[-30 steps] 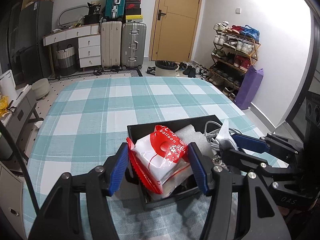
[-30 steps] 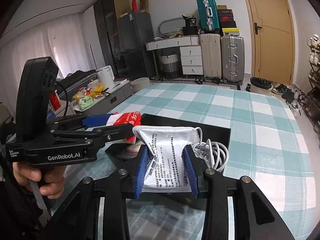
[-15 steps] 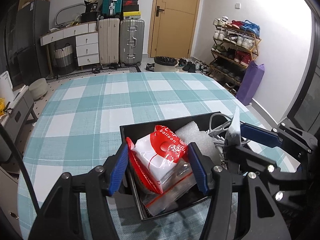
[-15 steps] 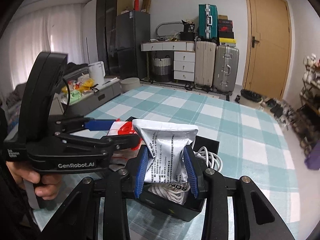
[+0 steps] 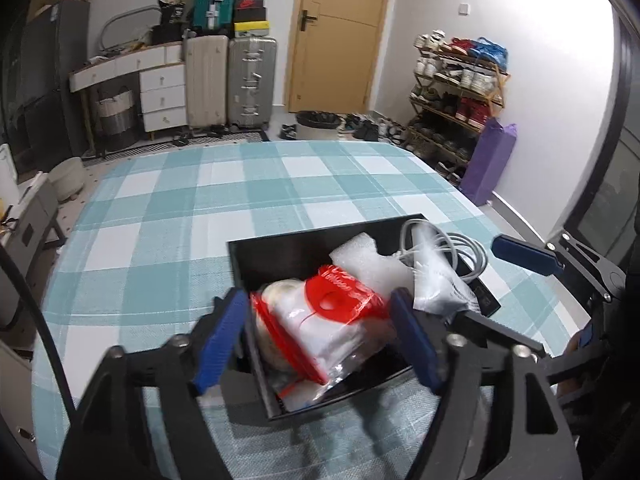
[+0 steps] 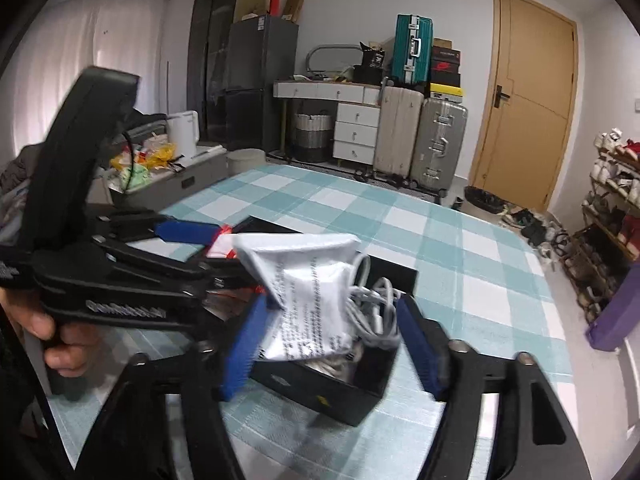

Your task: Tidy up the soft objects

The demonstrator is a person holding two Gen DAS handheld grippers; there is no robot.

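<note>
Release step in hand: left claw [image 5: 318, 338] and right claw [image 6: 330, 344] both opening, letting the red-and-white bag [image 5: 328, 320] and white printed pouch [image 6: 308, 292] settle into the black box [image 5: 276, 248] on the checked tabletop [image 5: 168, 220]; next, probably withdrawing upward clear of the contents.

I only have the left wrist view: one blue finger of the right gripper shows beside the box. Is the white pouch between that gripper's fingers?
Observer: Yes. The right wrist view shows the white pouch between the pads of the right gripper, over the black box. The jaws are opening.
Operator: Is anything else between those pads?
Observer: Yes, the coiled white cable lies against the pouch, between it and the pad on the picture's right.
</note>
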